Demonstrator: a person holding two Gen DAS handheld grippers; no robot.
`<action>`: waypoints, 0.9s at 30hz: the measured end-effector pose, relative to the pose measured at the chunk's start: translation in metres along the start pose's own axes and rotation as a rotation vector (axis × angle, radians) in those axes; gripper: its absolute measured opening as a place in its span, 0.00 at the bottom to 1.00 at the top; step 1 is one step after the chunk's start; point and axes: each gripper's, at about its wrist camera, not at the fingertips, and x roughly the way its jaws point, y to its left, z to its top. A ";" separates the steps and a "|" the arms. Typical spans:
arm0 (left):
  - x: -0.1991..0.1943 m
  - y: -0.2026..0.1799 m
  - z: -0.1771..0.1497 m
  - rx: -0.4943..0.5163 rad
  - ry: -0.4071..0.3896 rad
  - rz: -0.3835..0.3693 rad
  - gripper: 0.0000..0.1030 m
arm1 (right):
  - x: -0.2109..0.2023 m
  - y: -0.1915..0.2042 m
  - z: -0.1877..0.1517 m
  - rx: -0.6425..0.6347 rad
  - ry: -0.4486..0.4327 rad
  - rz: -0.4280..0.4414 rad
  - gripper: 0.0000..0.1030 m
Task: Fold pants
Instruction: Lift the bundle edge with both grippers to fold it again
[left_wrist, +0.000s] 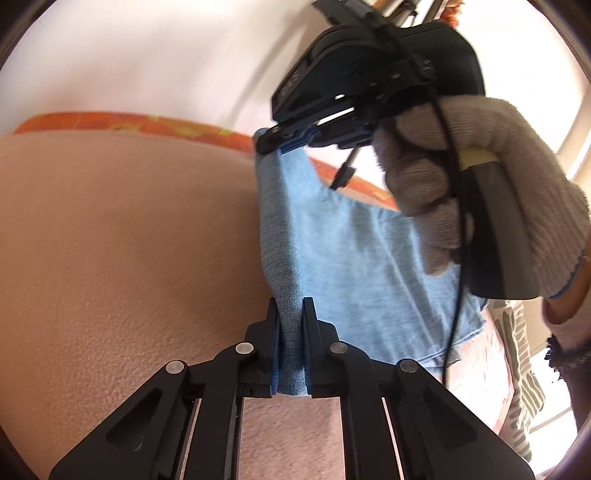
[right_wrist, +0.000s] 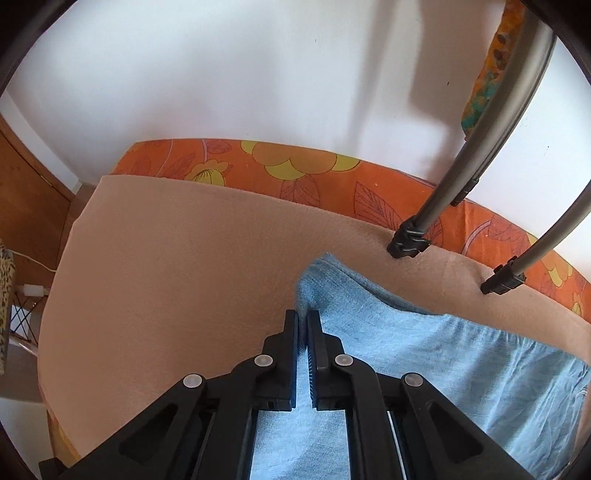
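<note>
Blue pants (left_wrist: 354, 251) pinched by left tool (left_wrist: 291, 314) and right tool (right_wrist: 303, 325), above peach blanket (left_wrist: 129, 240)

Wide, bare stretch of peach blanket (right_wrist: 166, 258) to the left of the light blue pants (right_wrist: 424, 350): free room there for either gripper. Far edge bounded by the orange floral sheet (right_wrist: 295, 166) and, right behind it, the white wall (right_wrist: 221, 74). On the far right, two grey tripod legs (right_wrist: 417, 236) planted on the blanket just beyond the pants, narrowing passage on that side. In the left wrist view, right gripper (left_wrist: 284, 142) and gloved hand (left_wrist: 480, 192) raised over the pants, filling the space above and to the right. Left gripper (left_wrist: 291, 317) clamped on a fold, open blanket beside it on the left.
</note>
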 end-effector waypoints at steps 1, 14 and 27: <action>-0.003 -0.007 0.003 0.021 -0.007 -0.010 0.08 | -0.006 -0.003 -0.001 0.009 -0.010 0.013 0.02; -0.004 -0.093 0.017 0.143 -0.038 -0.101 0.07 | -0.082 -0.076 -0.022 0.149 -0.160 0.144 0.02; 0.029 -0.177 0.018 0.285 0.000 -0.167 0.07 | -0.140 -0.185 -0.067 0.271 -0.258 0.155 0.02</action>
